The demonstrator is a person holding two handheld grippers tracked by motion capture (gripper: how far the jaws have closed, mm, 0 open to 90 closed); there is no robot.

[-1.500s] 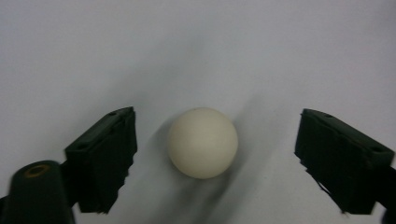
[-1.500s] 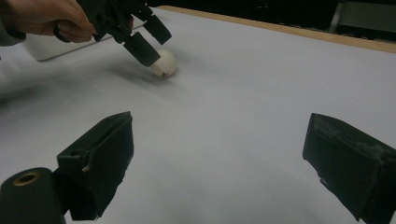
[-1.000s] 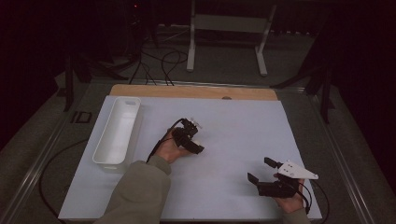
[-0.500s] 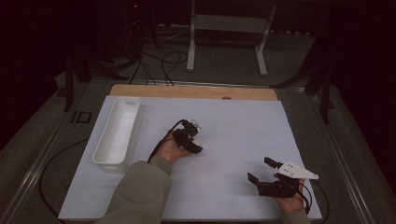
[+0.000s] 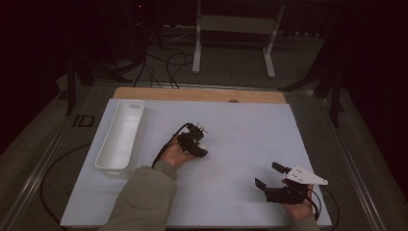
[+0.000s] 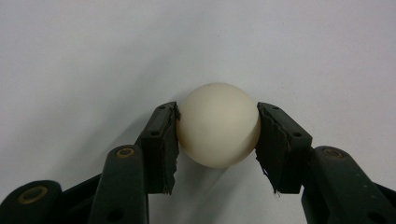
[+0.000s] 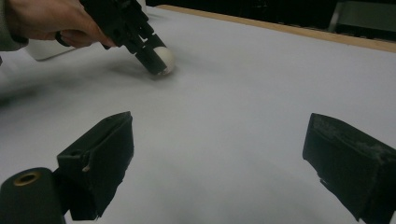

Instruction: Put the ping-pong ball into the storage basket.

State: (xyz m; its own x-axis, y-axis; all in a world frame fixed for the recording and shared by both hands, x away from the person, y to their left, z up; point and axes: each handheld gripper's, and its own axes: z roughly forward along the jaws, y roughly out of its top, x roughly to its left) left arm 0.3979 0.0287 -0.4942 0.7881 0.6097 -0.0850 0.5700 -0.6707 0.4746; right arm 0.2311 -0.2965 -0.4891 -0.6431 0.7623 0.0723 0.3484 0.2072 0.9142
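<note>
Nearest the person, the right gripper (image 5: 265,179) is resting low over the front right part of the desk (image 5: 250,125), its fingers (image 7: 100,161) standing wide apart and released, with bare white surface between them and nothing touching either pad. Its grey three-cornered plate is lying on top, pointing right in the high view

Farther in, near the middle of the desk, the left gripper (image 5: 201,144) is being held by the left hand (image 5: 174,153), which is coming out of an olive sleeve (image 5: 142,202). Its jaws have just been closing, and its fingers (image 6: 161,144) are now clenching a cream-white ball (image 6: 218,124): one pad is pressing on each side of the ball, at about its widest part. In the right gripper view the left gripper is slanting downward, and the ball (image 7: 164,59) is sitting at the tip, on or just above the white surface. The ball is round, so it is showing no long axis and no pointing direction

Beyond and to the left, a long white tray (image 5: 111,153) is lying well apart from the ball, its length running away from the person
</note>
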